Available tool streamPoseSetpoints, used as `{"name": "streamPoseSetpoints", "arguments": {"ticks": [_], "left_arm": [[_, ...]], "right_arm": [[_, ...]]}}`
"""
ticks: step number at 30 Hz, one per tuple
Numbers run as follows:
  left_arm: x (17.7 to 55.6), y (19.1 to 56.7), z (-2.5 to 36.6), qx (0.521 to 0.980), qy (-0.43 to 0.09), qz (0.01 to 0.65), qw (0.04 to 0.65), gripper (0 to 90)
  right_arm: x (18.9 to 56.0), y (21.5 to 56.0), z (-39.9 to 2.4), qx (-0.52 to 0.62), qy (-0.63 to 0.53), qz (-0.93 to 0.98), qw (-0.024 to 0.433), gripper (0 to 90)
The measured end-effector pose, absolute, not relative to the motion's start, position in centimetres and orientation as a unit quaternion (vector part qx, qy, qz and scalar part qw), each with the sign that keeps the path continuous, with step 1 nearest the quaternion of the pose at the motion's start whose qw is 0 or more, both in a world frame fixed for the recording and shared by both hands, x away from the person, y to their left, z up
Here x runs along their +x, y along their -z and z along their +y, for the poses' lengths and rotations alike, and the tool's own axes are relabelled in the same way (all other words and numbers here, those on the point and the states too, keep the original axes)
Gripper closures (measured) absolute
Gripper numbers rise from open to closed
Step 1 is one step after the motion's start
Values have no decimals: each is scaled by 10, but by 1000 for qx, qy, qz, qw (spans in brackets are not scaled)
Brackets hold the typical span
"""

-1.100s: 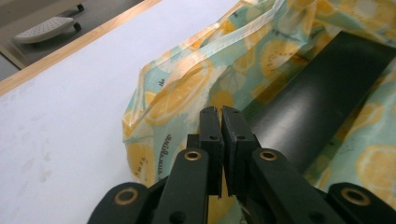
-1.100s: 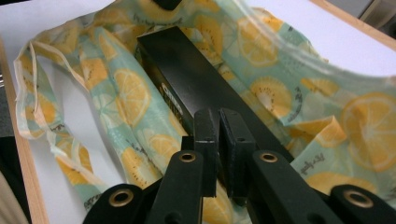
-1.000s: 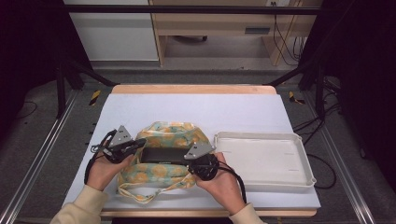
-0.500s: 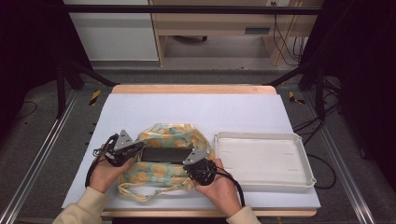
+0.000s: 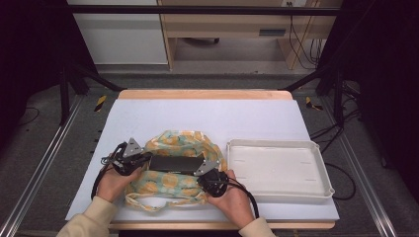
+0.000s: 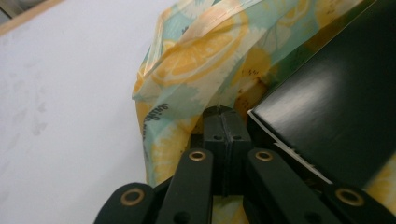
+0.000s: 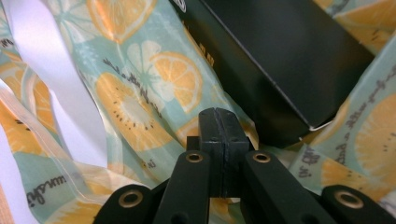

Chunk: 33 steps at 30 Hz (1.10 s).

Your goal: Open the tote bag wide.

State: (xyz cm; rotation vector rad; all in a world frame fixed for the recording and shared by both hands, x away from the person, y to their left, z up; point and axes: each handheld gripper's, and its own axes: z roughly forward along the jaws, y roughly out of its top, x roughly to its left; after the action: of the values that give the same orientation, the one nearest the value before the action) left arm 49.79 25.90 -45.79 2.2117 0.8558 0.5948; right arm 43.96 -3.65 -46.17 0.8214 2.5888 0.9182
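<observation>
On the white table [image 5: 207, 118], a lemon-print tote bag [image 5: 173, 185] lies left of the empty tray [image 5: 279, 170], a black box [image 5: 175, 164] in its mouth. Left gripper [image 6: 223, 114] and right gripper [image 7: 218, 116] are each pinched closed on bag fabric; pull both rims evenly outward so the box clears.

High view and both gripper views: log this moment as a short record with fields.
surface: white table top
bag: lemon-print bag, lying at the near left, mouth open
contents: black box lying in the bag's mouth
tray: white tray to the right of the bag, nothing in it
left gripper: jaws shut, tips at the bag's fabric beside the box
right gripper: jaws shut, tips at the fabric near the box's corner
grip on fabric: cannot tell
</observation>
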Motion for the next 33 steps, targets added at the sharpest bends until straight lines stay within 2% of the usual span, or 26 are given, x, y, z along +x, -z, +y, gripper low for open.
{"name": "streamPoseSetpoints", "arguments": {"ticks": [33], "left_arm": [[512,471,272,850,-228,355,316,900]], "right_arm": [[440,466,-40,278,-298,903,136,900]]}}
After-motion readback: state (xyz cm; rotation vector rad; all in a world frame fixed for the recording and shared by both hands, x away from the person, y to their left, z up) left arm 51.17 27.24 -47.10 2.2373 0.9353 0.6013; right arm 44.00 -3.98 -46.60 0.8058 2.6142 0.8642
